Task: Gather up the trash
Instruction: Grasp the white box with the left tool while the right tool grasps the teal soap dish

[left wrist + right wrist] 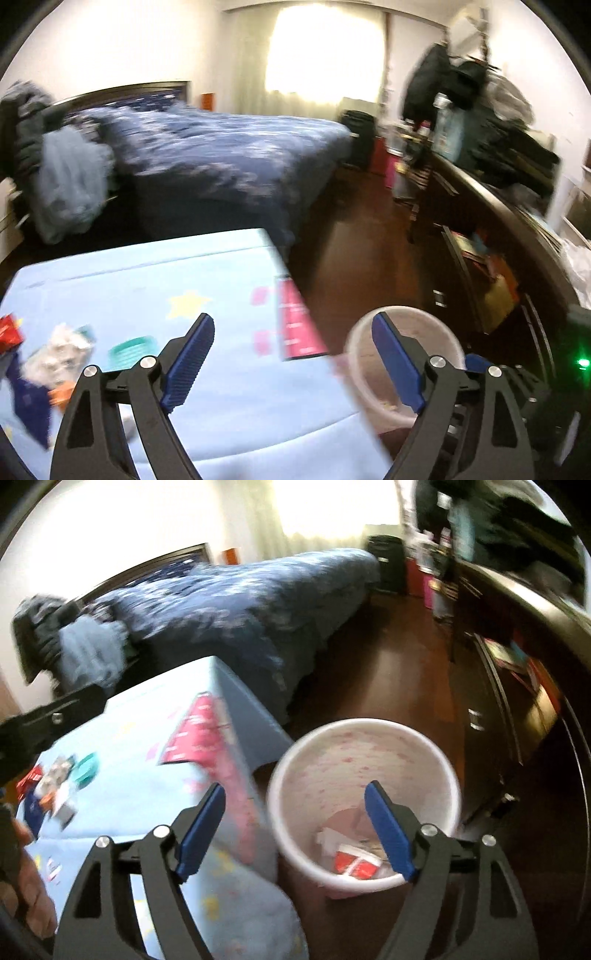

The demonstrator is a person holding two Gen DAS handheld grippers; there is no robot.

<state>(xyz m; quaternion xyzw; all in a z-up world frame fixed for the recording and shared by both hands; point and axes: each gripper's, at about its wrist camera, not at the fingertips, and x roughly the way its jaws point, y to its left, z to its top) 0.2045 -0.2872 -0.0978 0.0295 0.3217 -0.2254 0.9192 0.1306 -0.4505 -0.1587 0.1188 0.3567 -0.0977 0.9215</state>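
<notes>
A white bin with pink speckles [369, 722] stands on the floor by the table's corner, with red and white wrappers [354, 862] in its bottom. My right gripper [295, 786] hangs open and empty over the bin's left rim. My left gripper [293, 317] is open too, nothing between its fingers, above the table's right edge with the bin [402, 309] to its right. On the light blue tablecloth [147, 280] at the left lie a red wrapper [9, 330], a crumpled grey-white wrapper [59, 354], a navy wrapper [29, 402] and a teal piece [131, 350].
A pink sheet [295, 321] lies at the table's right edge. Behind the table is a bed with a blue quilt [229, 147]. A dark wooden dresser [491, 221] piled with clothes runs along the right. Brown floor [399, 672] lies between them. A hand [29, 878] shows at the lower left.
</notes>
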